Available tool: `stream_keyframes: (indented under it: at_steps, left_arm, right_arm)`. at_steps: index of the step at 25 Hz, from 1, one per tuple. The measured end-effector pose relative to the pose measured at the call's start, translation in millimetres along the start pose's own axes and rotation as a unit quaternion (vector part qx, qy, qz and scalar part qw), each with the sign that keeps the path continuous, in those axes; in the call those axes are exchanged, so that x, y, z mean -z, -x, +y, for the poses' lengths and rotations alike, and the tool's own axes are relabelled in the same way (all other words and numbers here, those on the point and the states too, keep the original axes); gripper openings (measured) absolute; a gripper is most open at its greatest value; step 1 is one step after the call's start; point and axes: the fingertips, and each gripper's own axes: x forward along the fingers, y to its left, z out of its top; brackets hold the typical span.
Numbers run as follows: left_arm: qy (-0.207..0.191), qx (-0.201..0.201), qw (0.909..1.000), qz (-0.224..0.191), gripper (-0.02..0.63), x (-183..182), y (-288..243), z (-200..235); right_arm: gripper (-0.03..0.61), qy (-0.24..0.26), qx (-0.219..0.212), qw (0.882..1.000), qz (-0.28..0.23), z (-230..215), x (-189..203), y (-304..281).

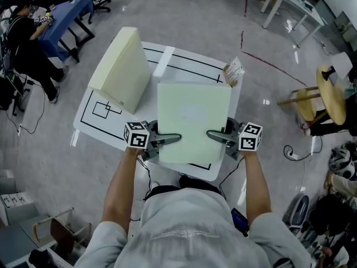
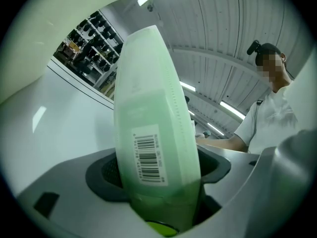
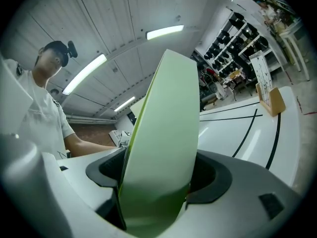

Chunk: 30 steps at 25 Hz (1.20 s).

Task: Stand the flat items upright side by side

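Note:
I hold a flat pale green box (image 1: pixel 192 121) above the near edge of the white table (image 1: pixel 187 60), its broad face turned up toward the head camera. My left gripper (image 1: pixel 172 139) is shut on its left edge and my right gripper (image 1: pixel 215 134) on its right edge. In the left gripper view the box (image 2: pixel 153 128) fills the gap between the jaws, with a barcode label on its narrow side. The right gripper view shows the box's plain edge (image 3: pixel 163 148) wedged between the jaws. A second pale box (image 1: pixel 120 68) stands on its edge at the table's back left, leaning slightly.
Black lines mark rectangles on the tabletop. A small cardboard card holder (image 1: pixel 234 71) stands at the table's back right corner. A wooden stool (image 1: pixel 326 94) is on the floor to the right. A person sits by a blue table (image 1: pixel 67 15) at the far left.

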Motion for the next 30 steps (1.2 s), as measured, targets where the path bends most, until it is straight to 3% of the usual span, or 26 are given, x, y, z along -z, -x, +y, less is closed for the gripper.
stream_keyframes:
  at_steps: [8, 14, 17, 25, 27, 30]
  left_arm:
    - [-0.030, 0.040, 0.9987, -0.003, 0.331, -1, 6, -21]
    - [-0.042, 0.030, 0.9987, -0.002, 0.351, -6, 10, -29]
    - [-0.066, 0.011, 0.9978, 0.002, 0.376, -9, 16, -35]
    - [-0.125, 0.006, 0.9909, -0.050, 0.397, -34, 66, -74]
    - [-0.137, 0.002, 0.9886, -0.064, 0.396, -41, 91, -81]
    - [-0.159, -0.020, 0.9840, -0.079, 0.396, -49, 134, -88]
  right_arm:
    - [0.360, -0.012, -0.067, 0.997, 0.035, 34, 6, -15]
    - [0.332, -0.013, -0.065, 0.998, 0.001, 48, -5, -14]
    - [0.319, 0.023, -0.051, 0.998, -0.011, 66, -15, -17]
    - [0.316, 0.096, -0.022, 0.995, -0.034, 129, -43, -24]
    - [0.314, 0.102, 0.002, 0.994, -0.048, 138, -51, -20]
    - [0.314, 0.115, 0.071, 0.988, -0.077, 145, -61, -10]
